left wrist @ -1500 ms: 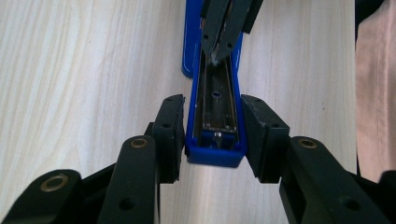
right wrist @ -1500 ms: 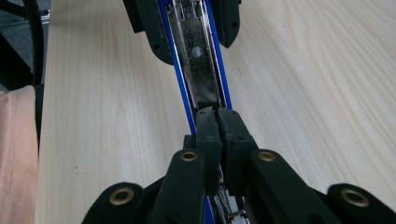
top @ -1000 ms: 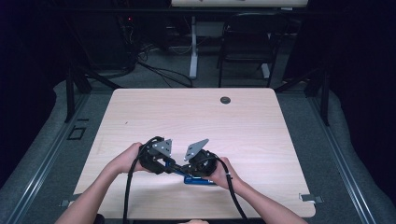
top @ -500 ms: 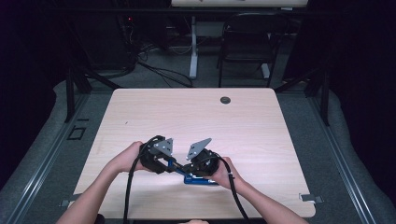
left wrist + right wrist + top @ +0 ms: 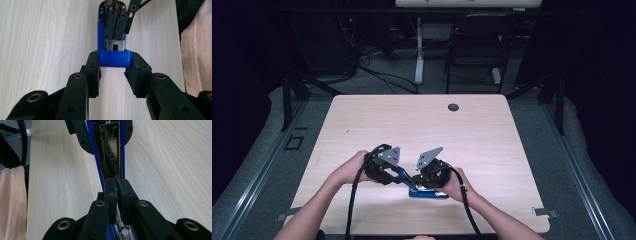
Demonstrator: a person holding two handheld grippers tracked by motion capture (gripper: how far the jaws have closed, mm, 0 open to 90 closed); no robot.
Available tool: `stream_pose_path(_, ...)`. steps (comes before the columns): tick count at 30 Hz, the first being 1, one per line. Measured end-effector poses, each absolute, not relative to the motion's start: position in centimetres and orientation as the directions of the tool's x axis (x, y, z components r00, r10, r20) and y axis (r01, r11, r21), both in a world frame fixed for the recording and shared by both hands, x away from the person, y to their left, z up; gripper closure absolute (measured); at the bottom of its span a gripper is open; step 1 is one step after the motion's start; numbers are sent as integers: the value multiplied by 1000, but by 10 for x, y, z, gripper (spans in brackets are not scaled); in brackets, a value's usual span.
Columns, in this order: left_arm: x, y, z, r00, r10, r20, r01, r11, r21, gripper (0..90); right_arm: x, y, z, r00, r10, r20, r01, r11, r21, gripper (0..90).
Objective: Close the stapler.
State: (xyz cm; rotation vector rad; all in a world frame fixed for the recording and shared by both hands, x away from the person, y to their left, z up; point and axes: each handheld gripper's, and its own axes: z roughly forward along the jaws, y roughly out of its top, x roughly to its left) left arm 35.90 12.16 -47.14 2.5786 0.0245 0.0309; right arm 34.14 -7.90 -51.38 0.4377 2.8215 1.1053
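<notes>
A blue stapler (image 5: pixel 428 192) lies opened near the table's front edge, between my two hands. My left gripper (image 5: pixel 403 175) is clamped across the stapler's blue end (image 5: pixel 115 58), one pad on each side. Its jaws have just been closing with that end between them. My right gripper (image 5: pixel 415 183) faces it from the other side. In the right gripper view its jaws (image 5: pixel 117 182) are shut on the stapler's shiny metal rail (image 5: pixel 110 152). The left gripper (image 5: pixel 102 127) grips the far end there. The right gripper (image 5: pixel 120 17) reaches in at the top of the left gripper view.
The pale wooden table (image 5: pixel 362 125) has a small black round grommet (image 5: pixel 453 107) near its far edge. A dark chair (image 5: pixel 477 45) and cables stand on the floor beyond. A forearm (image 5: pixel 197 50) borders the stapler on one side.
</notes>
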Motion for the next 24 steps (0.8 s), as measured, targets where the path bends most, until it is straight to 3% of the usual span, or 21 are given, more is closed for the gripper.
stream_pose_path(10,363,90,-465,999,-44,16,-45,-853,521,658,341,-96,-510,-947,321,29,256,695,672,859)
stream_pose_path(24,367,71,-464,998,-67,22,-69,-875,479,655,337,-110,-506,-942,334,21,256,679,688,853)
